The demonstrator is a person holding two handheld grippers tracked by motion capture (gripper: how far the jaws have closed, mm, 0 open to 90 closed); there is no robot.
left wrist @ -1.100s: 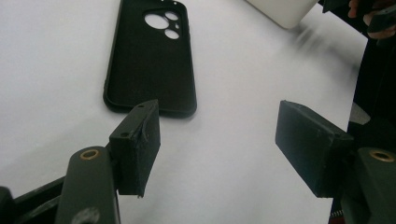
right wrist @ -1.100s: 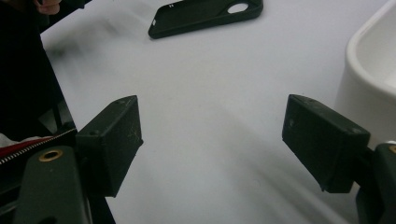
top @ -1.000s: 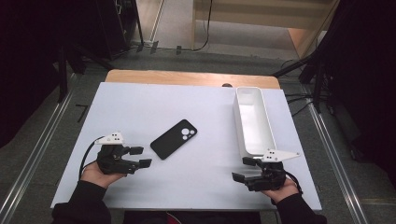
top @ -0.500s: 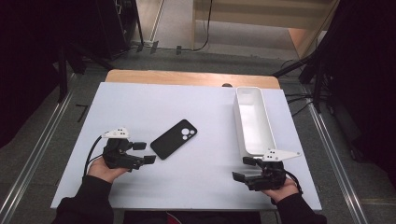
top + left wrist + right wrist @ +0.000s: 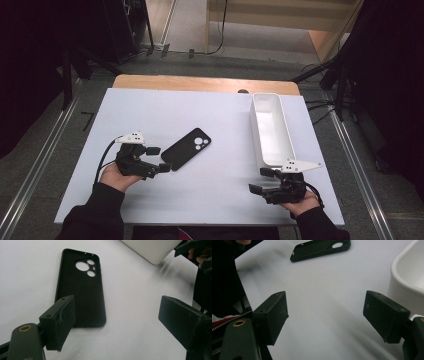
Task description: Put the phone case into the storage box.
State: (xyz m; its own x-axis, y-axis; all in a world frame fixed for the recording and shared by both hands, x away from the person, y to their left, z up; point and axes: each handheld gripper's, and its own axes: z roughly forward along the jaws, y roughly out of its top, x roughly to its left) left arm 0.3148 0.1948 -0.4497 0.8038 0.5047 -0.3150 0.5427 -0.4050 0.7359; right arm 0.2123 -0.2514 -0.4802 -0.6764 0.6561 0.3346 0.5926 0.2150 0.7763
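Left of centre in the high view, the phone case (image 5: 186,149) lies flat on the surface, slanting up-right from the wide-open left claw (image 5: 160,159); the right claw (image 5: 262,181), jaws apart, sits well off.

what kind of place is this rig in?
Probably a lab or data-collection workshop, not a home: a white table between floor rails, cables on the floor, and just a black phone case and white bin.
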